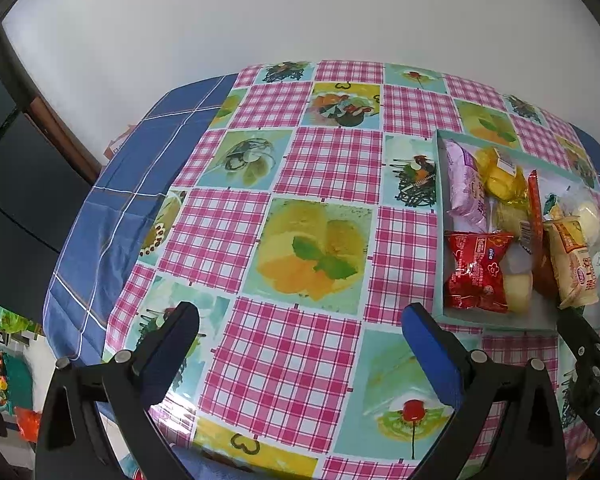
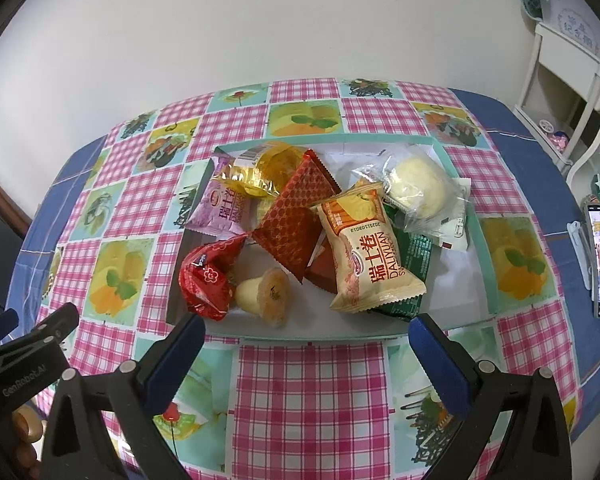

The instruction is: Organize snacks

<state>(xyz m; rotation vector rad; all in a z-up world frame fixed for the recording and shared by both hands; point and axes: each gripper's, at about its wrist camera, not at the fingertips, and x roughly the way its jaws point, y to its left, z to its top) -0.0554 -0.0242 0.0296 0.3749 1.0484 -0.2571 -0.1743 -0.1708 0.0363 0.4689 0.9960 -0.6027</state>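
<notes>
I hung my right gripper (image 2: 306, 344) spread and empty, left gripper (image 1: 300, 332) likewise, snacks heaped in the tray (image 2: 482, 256) at twelve o'clock, next judging a reach for the jelly cup (image 2: 266, 294).

Tablecloth (image 2: 308, 392): pink-and-white gingham squares alternating with pale teal panels of yellow and green food prints, over a blue cloth (image 1: 112, 216) with thin white lines at the left of the frame. Tray (image 2: 485, 256): teal rim, white floor. Snacks: lilac pack (image 2: 224, 208), gold wrapper (image 2: 260, 168), red lattice-patterned sachet (image 2: 296, 216), red foil pack (image 2: 206, 280), cream-and-orange roll (image 2: 370, 264), green pack (image 2: 412, 268), clear-bagged pale bun (image 2: 418, 188).
</notes>
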